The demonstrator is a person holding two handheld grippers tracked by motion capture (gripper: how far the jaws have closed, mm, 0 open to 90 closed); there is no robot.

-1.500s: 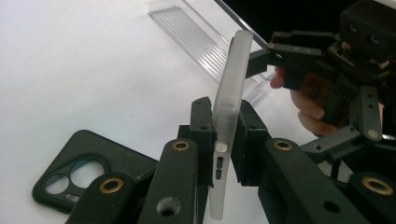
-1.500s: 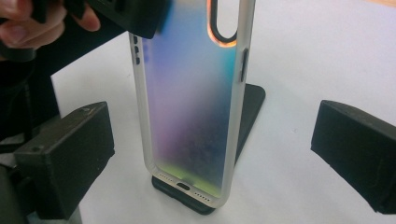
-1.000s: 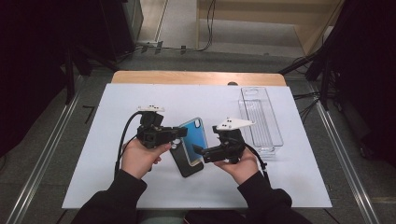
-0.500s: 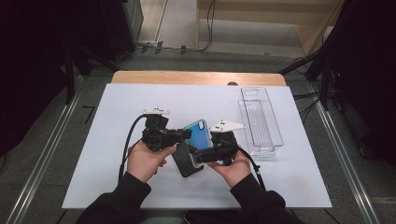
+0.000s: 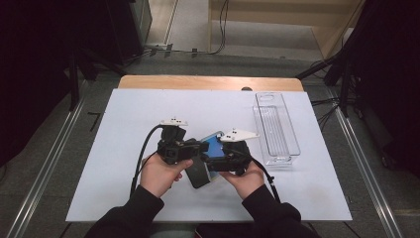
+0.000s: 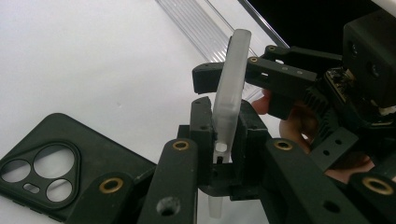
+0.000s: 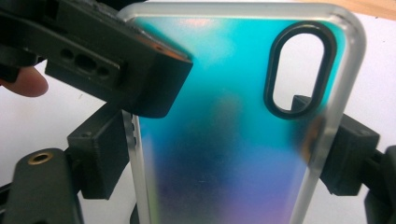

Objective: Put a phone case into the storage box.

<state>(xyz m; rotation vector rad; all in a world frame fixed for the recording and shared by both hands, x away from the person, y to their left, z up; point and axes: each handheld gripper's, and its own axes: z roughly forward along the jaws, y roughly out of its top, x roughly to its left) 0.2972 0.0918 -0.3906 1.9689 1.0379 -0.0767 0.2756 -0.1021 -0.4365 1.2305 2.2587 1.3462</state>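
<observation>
Blue phone case (image 5: 214,144) sits mid-mat, held off the surface between both grippers, to the left of the clear tray (image 5: 276,128) and well apart from it. In the high view most of the blue phone case is covered by the gripper bodies and hands; only its upper corner shows. Left gripper (image 6: 223,142) is clenched on the blue phone case edge-on: its frosted rim stands upright between the pads, lower end cut off by the jaw block. Right gripper (image 7: 224,154) straddles the case across its width, one jaw at each long side; jaws have just been closing with the case between them, but I can't tell whether the pads actually press the rim yet, since the contact is behind the translucent case. Black phone case (image 6: 56,170) lies flat on the white mat (image 5: 124,114) just below-left of the blue one, camera cutouts up, partly hidden under the left gripper's arm. Clear tray holds nothing visible.
</observation>
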